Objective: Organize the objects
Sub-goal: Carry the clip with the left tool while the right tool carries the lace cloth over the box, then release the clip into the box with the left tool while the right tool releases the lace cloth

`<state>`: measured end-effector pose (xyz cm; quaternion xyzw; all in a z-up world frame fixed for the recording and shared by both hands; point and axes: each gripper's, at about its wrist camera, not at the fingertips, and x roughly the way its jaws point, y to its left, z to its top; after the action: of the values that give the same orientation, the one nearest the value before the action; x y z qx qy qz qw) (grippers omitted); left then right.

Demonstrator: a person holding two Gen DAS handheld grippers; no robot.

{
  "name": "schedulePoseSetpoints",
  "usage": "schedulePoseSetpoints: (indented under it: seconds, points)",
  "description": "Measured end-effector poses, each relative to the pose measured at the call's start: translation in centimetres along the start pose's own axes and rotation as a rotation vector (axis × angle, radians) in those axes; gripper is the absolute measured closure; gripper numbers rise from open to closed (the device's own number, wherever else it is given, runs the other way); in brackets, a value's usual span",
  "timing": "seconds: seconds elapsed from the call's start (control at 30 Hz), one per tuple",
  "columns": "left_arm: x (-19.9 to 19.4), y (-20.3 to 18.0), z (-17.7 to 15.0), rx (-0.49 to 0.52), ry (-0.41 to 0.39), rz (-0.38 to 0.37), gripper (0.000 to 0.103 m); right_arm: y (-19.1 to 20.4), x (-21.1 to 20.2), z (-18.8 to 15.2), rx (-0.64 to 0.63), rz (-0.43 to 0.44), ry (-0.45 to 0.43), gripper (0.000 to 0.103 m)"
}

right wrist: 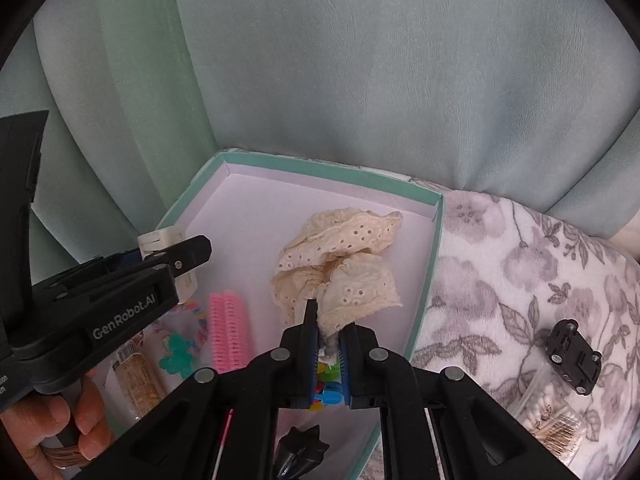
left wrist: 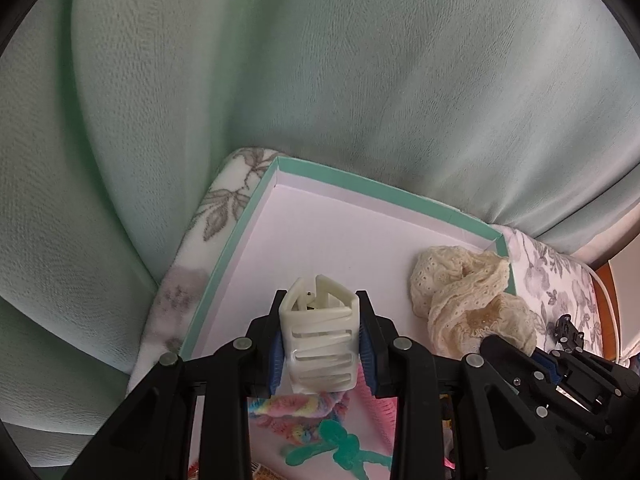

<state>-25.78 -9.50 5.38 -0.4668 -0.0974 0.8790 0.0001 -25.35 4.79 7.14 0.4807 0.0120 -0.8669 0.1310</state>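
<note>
Box (right wrist: 434,216) is the carrier here: teal-rimmed, white floor, sitting on a floral blanket (right wrist: 520,264) with a green curtain (right wrist: 360,60) behind. Left gripper (left wrist: 322,344) is pinched on a cream hair claw clip (left wrist: 318,340), 1 blue pad on each flat side, clip long axis running along the fingers with its toothed end pointing toward the box's far left corner; clip hangs over the left half of the box floor and I can't tell if it touches. Right gripper (right wrist: 329,336) is pressed together on the near edge of a cream lace scrunchie (right wrist: 340,264), whose bulk lies ahead of the fingers toward the box's far right corner, resting on the floor near the right wall. Key relation: bare white floor lies straight ahead of the left clip, between it and the far wall, so a release there looks unobstructed; the scrunchie sits well right of it. Near edge of the box is already crowded: pink hair rollers (right wrist: 230,332), a rainbow scrunchie, a green clip (right wrist: 178,354). Black clip (right wrist: 574,356) and a bag of cotton swabs (right wrist: 552,420) lie outside on the blanket, nearer the right gripper, so likely its next picks.
</note>
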Motion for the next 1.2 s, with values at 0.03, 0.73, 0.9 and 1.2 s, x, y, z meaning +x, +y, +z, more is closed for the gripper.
schedulePoseSetpoints:
  seconds: [0.03,0.73,0.9,1.2]
  points:
    - [0.1,0.0,0.0,-0.002,0.000,0.000,0.070,0.0,0.0,0.0,0.000,-0.001,0.002,0.092]
    - [-1.8,-0.1,-0.3,-0.003,-0.014,0.001,0.058,0.3,-1.6,-0.5,-0.019,-0.006,0.018,0.072]
    - [-3.8,-0.1,-0.9,-0.030,-0.024,0.002,0.058,0.2,-2.9,-0.9,-0.014,-0.007,0.008,0.072]
    - [-6.3,0.0,-3.4,-0.072,-0.030,0.023,0.056,-0.2,-5.3,-2.6,-0.002,-0.006,-0.006,0.060]
